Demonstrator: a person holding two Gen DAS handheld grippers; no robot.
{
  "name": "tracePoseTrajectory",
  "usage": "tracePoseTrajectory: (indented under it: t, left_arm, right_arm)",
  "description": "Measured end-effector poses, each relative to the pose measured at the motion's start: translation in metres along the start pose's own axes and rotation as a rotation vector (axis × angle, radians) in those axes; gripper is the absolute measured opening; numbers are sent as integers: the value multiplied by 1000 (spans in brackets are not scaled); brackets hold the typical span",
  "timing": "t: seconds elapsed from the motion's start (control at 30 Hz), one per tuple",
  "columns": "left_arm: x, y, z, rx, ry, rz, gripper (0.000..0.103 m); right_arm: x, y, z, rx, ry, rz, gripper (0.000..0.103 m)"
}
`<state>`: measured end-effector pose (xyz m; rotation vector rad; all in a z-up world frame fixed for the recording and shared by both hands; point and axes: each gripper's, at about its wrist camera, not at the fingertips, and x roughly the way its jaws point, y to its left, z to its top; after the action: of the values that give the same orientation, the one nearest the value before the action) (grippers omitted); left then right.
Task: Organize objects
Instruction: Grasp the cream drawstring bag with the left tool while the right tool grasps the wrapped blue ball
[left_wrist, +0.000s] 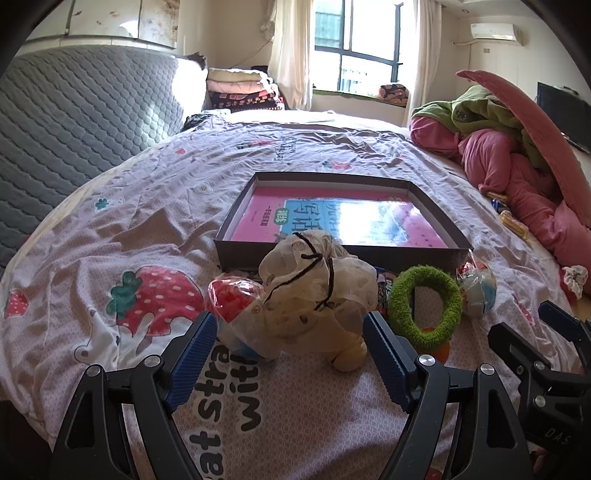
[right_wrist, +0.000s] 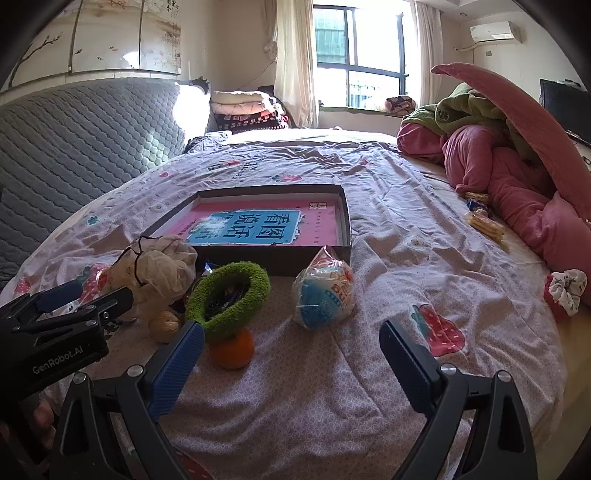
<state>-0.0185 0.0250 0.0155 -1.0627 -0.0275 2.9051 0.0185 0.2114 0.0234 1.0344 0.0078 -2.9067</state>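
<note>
Fuzzy green ring, glossy book, wrinkled cloth bedsheet.

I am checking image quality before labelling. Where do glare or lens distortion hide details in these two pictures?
Left wrist view: strong glare whitens the glossy pink book cover inside the shallow dark cardboard box; the bright window is overexposed. Right wrist view: the same cover reads clearly; fisheye bends the bed edges, and dark corners frame the picture.

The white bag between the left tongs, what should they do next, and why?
Probably ease the left tongs a little forward and close them on the white bag. They are wide open and hold nothing, the bag lies right between their tips, and the open box just behind it looks like the place to put things.
</note>
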Motion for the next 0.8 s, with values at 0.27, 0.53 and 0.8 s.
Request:
tracePoseTrajectory:
  t: [0.27, 0.53, 0.8]
  left_arm:
    - [9, -1, 12, -4, -5, -3, 82]
    - [22, 0, 24, -6, 5, -2, 82]
    - [40, -2, 32, -8, 38, -12, 82]
  right_arm:
    - [13, -19, 12, 44, 5, -35, 96]
    - [31, -24, 23, 63, 33, -50, 96]
    - [50, -39, 35, 137, 69, -59, 94]
